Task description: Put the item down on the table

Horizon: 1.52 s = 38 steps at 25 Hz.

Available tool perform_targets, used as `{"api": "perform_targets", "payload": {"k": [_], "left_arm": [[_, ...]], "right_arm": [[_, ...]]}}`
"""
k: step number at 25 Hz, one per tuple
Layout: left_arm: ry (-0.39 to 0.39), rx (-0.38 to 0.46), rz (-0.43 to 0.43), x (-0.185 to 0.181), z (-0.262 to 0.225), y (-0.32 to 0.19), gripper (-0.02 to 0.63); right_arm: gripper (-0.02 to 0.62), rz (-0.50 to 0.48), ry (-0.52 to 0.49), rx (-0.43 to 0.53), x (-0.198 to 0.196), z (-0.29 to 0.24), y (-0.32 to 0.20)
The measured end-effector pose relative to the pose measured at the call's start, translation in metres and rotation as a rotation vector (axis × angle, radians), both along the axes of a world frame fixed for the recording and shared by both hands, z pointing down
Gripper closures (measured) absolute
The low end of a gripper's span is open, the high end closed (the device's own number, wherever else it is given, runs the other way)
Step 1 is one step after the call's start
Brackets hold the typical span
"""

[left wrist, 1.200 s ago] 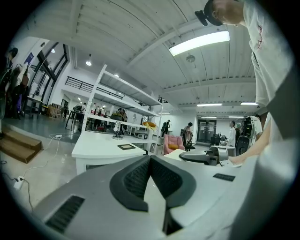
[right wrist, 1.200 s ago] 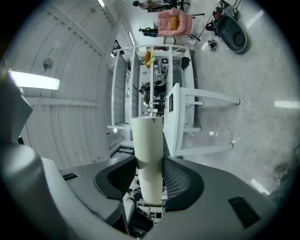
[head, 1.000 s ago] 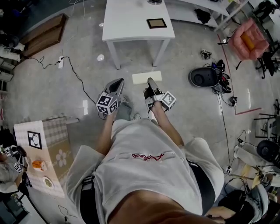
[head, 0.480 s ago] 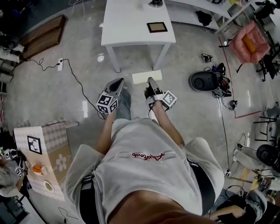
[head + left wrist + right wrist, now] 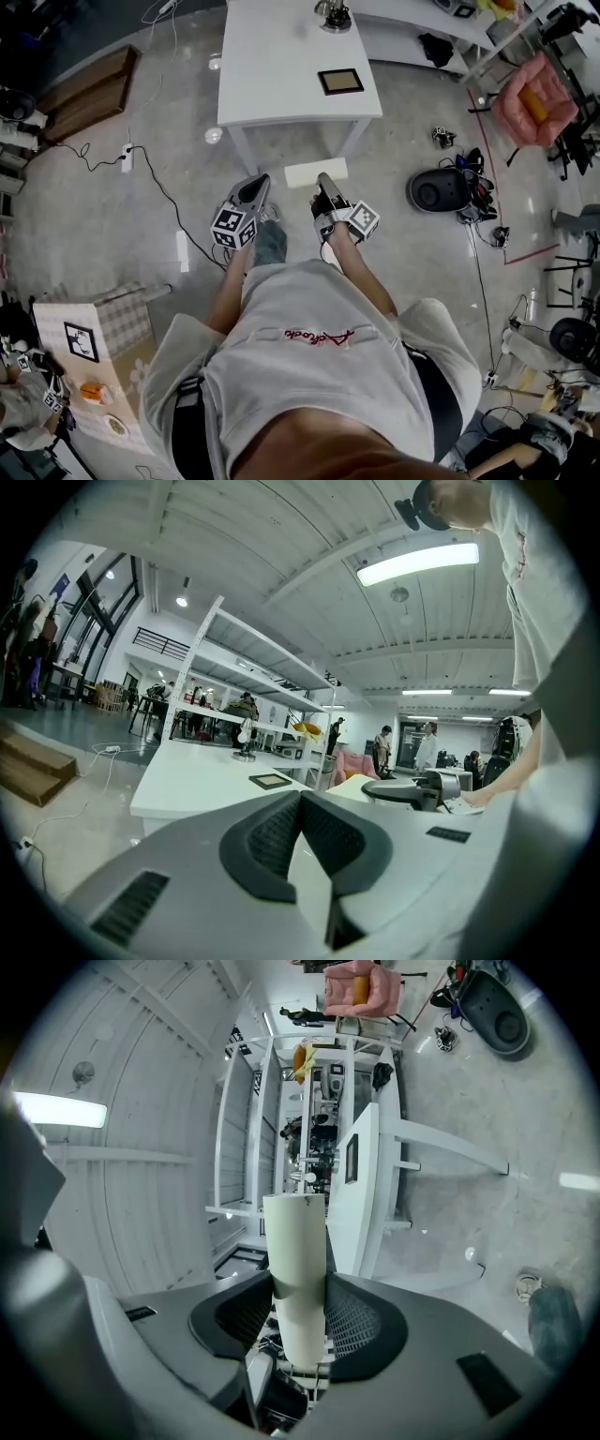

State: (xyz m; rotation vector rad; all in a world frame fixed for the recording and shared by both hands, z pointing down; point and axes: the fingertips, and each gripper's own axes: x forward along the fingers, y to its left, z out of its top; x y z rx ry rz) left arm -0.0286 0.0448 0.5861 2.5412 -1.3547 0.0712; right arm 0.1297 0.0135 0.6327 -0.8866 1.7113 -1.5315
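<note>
Our right gripper [image 5: 325,180] clamps one end of the cream block [image 5: 305,173]. Its long axis runs level, parallel to the near edge of the table [image 5: 281,94], pointing toward our left gripper [image 5: 255,186], whose jaws are closed on nothing. The block hangs over the floor just short of that edge. A small frame [image 5: 339,81] lies by the right edge, and the left half lies open.

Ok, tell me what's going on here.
A person faces the white table with a gripper in each hand. The right gripper is shut on a cream block, held above the floor just short of the table, so it is not set down yet. The left gripper has its jaws together and carries nothing. A small framed picture lies on the table.
</note>
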Motion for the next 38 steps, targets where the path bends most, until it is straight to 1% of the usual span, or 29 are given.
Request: {"api": "perform_targets", "payload": {"k": [4, 7, 11, 14, 17, 21, 27, 32, 38], "left_arm": [[0.010, -0.011, 0.013, -0.011, -0.001, -0.036, 0.586], [0.014, -0.008, 0.026, -0.019, -0.006, -0.064, 0.586], [0.017, -0.009, 0.039, -0.033, -0.012, -0.097, 0.586], [0.020, -0.013, 0.038, -0.047, -0.013, -0.118, 0.586], [0.027, -0.020, 0.042, -0.058, -0.014, -0.137, 0.586], [0.035, -0.032, 0.054, -0.069, -0.014, -0.167, 0.586], [0.033, -0.023, 0.101, -0.080, -0.015, -0.207, 0.586], [0.024, -0.029, 0.138, -0.086, -0.016, -0.229, 0.586], [0.025, -0.063, 0.163, -0.083, -0.006, -0.236, 0.586]], "right_arm": [[0.417, 0.015, 0.004, -0.017, -0.012, -0.004, -0.033], [0.417, 0.021, 0.008, 0.008, -0.021, -0.011, -0.061], [0.417, 0.034, 0.012, -0.008, -0.036, -0.013, -0.092], [0.417, 0.032, 0.022, 0.010, -0.047, -0.014, -0.114], [0.417, 0.043, 0.024, -0.024, -0.056, -0.015, -0.129], [0.417, 0.061, 0.024, -0.031, -0.065, -0.016, -0.159], [0.417, 0.102, 0.024, -0.018, -0.078, -0.021, -0.196], [0.417, 0.128, 0.026, -0.001, -0.082, -0.020, -0.216], [0.417, 0.155, 0.019, -0.037, -0.082, -0.018, -0.224]]}}
